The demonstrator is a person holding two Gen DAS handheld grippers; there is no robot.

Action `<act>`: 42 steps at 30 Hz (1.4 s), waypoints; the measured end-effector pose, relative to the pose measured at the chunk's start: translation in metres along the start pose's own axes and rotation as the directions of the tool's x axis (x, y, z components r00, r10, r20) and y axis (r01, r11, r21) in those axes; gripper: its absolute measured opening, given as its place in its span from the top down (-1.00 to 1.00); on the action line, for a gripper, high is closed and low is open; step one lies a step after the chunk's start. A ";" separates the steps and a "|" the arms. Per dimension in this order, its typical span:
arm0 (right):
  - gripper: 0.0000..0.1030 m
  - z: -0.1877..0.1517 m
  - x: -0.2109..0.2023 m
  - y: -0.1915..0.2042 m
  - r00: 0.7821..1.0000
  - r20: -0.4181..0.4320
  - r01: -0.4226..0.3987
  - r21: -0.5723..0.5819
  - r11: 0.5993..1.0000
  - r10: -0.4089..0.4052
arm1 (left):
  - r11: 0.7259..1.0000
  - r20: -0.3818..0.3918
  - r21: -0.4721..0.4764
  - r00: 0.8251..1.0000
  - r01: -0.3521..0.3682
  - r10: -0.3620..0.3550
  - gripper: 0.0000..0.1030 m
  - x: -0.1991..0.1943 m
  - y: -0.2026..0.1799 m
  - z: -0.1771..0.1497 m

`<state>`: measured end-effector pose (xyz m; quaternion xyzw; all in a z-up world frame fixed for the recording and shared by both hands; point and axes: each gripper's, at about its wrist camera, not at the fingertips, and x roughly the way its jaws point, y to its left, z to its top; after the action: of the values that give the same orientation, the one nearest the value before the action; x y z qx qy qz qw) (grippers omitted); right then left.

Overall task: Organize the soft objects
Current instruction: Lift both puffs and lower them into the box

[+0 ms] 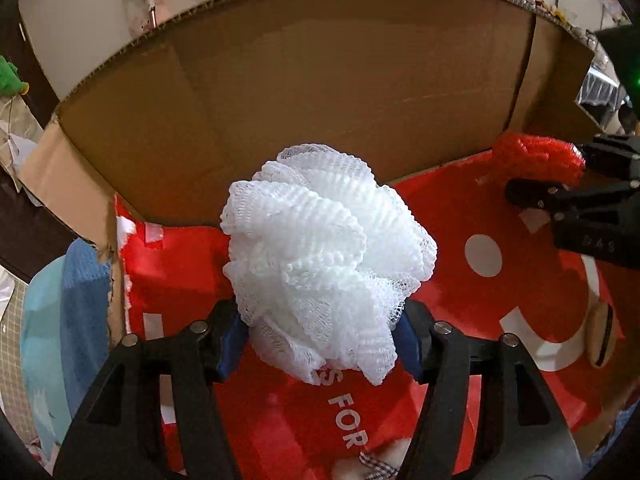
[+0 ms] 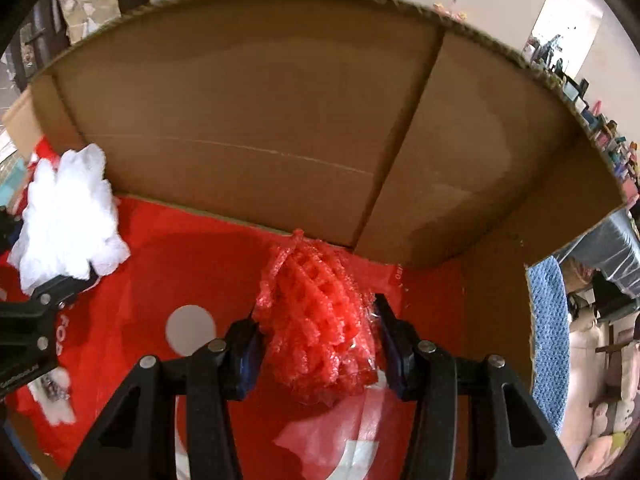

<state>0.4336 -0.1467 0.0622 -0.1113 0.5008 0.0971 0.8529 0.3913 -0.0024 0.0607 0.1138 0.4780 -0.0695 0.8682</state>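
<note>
- Black left tongs (image 1: 322, 344) are gripping a white mesh puff (image 1: 328, 264) between their blue-padded fingers (image 1: 232, 344), the puff bulging up and forward past the tips.
- Black right tongs (image 2: 318, 344) are squeezing a red mesh puff (image 2: 320, 320) in the same way, with one pad pressing on each side of it.
- Both puffs are hanging inside an open cardboard box (image 1: 320, 80), above a red bag with white dots and white lettering (image 1: 460, 240) that is covering the box floor.
- In the left wrist view, the right tongs and the red puff (image 1: 536, 156) are sitting off to the right, close to the box's back wall.
- In the right wrist view, the white puff (image 2: 68, 216) and the left tongs are showing at the left edge, well apart from the red one.
- A blue knitted cloth (image 2: 548, 340) is hanging just outside the box's right wall.
- Farther off, brown box walls (image 2: 260, 120) are rising behind both puffs, with a cluttered room beyond.
</note>
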 end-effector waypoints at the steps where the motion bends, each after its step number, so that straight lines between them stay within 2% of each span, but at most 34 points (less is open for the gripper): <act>1: -0.04 0.000 0.001 -0.001 1.000 -0.001 -0.004 0.004 1.000 0.004 | 1.000 0.000 0.004 1.000 -0.002 0.002 -0.20 0.001 -0.002 0.000; 12: -0.06 0.000 -0.002 -0.015 0.999 -0.015 -0.048 0.029 0.998 0.048 | 0.999 0.034 0.036 0.999 -0.004 0.003 -0.43 -0.005 -0.013 -0.001; 26: -0.29 0.008 -0.001 -0.009 0.997 -0.024 -0.067 0.037 0.997 0.068 | 0.997 0.047 -0.049 0.997 0.064 -0.061 -0.57 -0.011 0.015 0.003; 38: -0.37 0.004 -0.013 -0.005 0.997 -0.010 -0.073 0.032 0.997 0.073 | 0.997 0.073 -0.033 0.995 0.075 -0.073 -0.73 -0.014 0.021 -0.005; 42: -0.40 0.003 -0.016 0.000 0.997 -0.004 -0.074 0.030 0.997 0.074 | 0.994 0.083 -0.043 0.992 0.100 -0.096 -0.74 -0.017 0.025 -0.006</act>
<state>0.4285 -0.1467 0.0779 -0.0800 0.5083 0.1209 0.8489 0.3834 0.0236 0.0756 0.0668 0.4491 -0.1055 0.8847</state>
